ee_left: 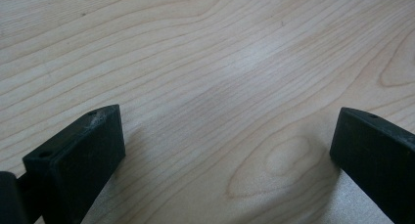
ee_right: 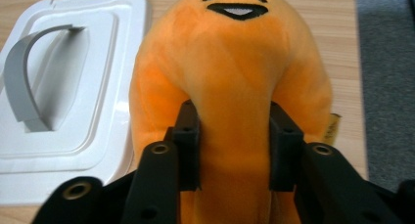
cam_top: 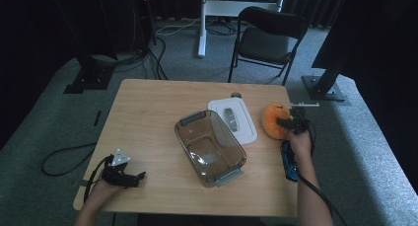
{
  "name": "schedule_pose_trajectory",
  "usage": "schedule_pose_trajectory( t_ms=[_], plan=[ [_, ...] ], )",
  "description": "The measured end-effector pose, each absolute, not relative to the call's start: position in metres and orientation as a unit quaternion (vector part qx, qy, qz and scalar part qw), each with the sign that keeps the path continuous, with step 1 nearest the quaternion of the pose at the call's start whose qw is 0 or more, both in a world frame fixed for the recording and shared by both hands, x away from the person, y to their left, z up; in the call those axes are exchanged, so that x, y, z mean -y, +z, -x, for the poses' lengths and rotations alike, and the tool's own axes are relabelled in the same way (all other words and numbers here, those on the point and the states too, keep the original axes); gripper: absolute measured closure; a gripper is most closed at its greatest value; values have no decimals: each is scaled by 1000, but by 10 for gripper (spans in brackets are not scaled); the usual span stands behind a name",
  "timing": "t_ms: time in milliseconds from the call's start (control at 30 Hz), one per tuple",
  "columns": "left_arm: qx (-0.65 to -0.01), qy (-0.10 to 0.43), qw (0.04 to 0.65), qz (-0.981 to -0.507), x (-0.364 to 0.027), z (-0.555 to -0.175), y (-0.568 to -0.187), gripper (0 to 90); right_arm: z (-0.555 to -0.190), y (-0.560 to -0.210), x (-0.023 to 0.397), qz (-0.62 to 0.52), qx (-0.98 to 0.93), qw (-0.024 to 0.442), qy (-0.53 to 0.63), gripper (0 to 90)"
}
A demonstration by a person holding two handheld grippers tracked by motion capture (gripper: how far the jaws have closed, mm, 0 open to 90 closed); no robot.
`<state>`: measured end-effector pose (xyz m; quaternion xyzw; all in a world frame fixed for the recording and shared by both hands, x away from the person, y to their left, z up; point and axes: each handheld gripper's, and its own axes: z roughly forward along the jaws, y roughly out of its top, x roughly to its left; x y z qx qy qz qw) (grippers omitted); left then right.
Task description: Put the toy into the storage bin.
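The orange plush toy [ee_right: 230, 77] is pinched between the jaws of the right gripper [ee_right: 234, 145], its fabric bulging around the pads. Just beside it a white lid [ee_right: 73, 87] is seen, and farther off the clear container [cam_top: 211, 146]. The left gripper [ee_left: 227, 150] is held wide apart over bare table [ee_left: 205, 62].

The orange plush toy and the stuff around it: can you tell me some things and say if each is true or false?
1. The right tongs squeeze the orange plush toy. True.
2. The white lid sits on the clear container. False: it lies on the table beside it.
3. The clear container holds the toy. False: it is empty.
4. The left tongs are open over bare wood. True.
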<state>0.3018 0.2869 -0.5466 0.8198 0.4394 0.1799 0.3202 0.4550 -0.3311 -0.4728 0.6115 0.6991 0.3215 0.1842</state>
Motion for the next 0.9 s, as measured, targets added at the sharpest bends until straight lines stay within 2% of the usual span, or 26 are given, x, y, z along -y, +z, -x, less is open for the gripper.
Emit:
schedule_pose_trajectory(
  t_ms=[300, 900],
  plan=[
    [-439, 180, 320, -820, -287, -302, -547, 2, -448, -462, 331, -603, -707, 196, 314, 693],
    [-439, 179, 321, -820, -286, -303, -547, 2, -430, -439, 328, -585, -709, 202, 338, 692]
  ],
)
